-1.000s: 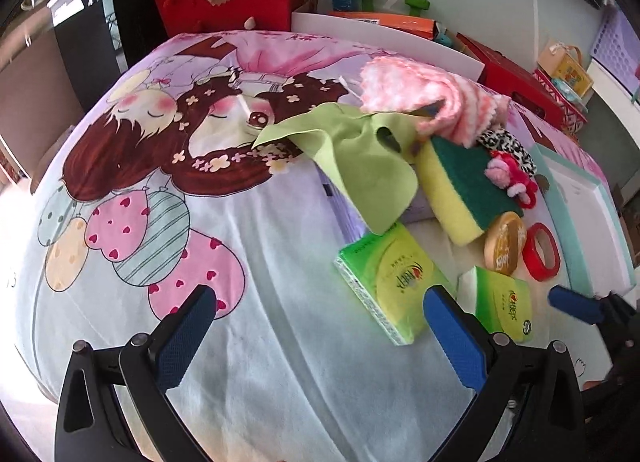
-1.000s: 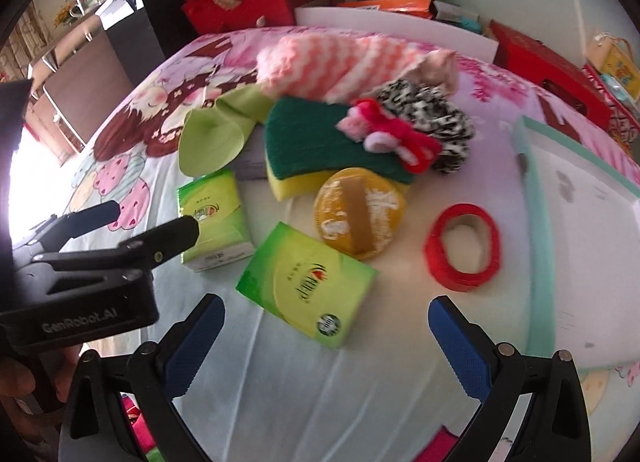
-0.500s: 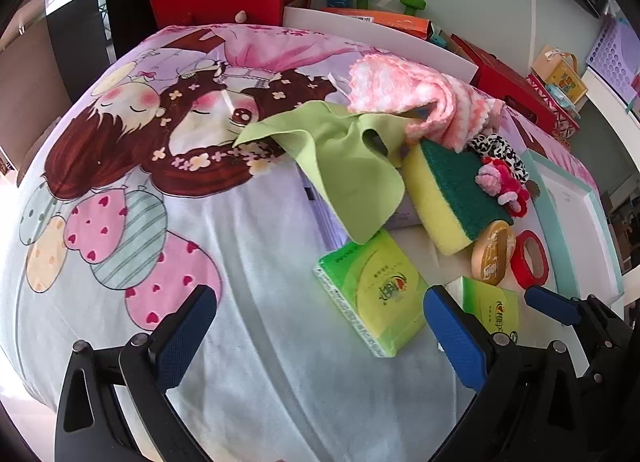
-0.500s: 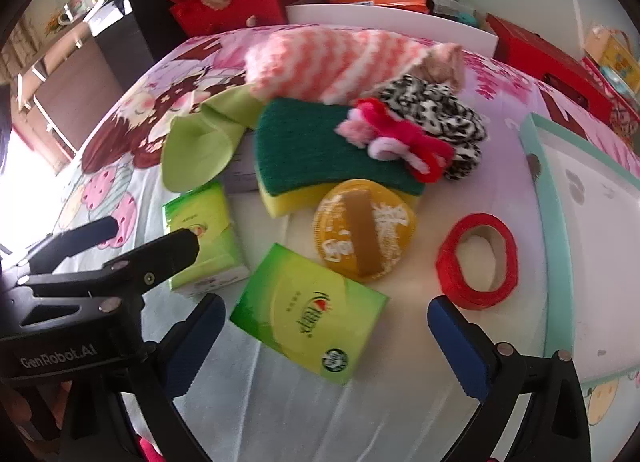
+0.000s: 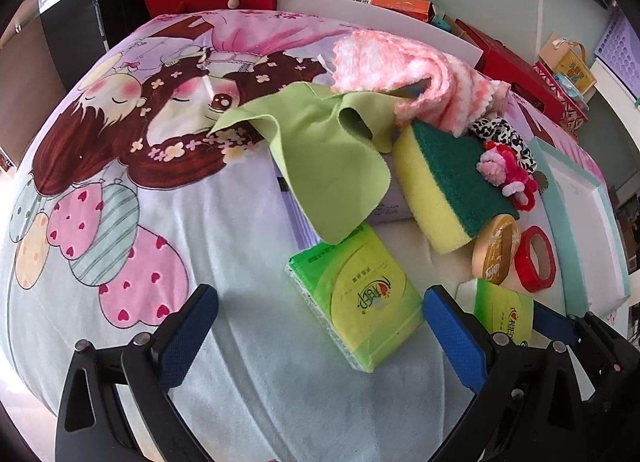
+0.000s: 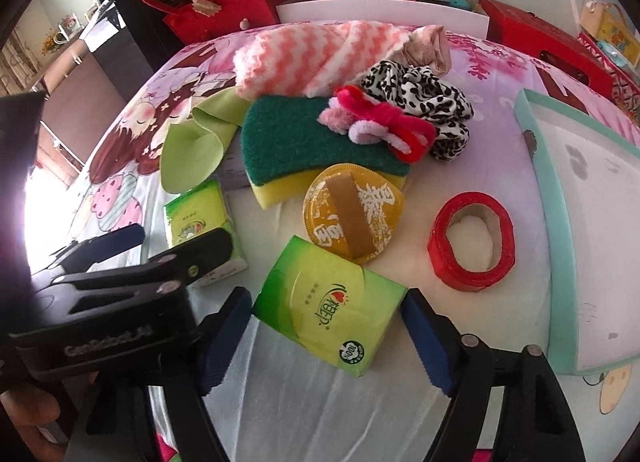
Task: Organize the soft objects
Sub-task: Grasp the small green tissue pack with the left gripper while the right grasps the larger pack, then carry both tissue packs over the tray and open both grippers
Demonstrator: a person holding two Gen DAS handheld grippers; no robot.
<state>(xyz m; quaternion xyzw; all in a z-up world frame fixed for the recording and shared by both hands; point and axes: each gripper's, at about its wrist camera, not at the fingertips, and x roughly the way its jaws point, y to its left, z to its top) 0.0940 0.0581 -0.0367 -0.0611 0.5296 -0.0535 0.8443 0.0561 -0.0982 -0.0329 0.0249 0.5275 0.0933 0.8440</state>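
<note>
My right hand-held gripper (image 6: 326, 338), jaws narrowing but not yet gripping, is straddling the nearer tissue pack (image 6: 326, 302) across its long axis.

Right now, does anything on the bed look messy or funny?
Yes. The green cloth lies crumpled, draped over a flat purple box, and the sponge sits tilted, propped on that pile, with a pink bow on top.

likely a home, cartoon bedsheet (image 5: 168, 229), red handbag (image 6: 224, 1)

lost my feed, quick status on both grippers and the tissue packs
Right gripper closing around near tissue pack, pads not pressing yet. Left gripper open over other pack. Nothing in the way.
</note>
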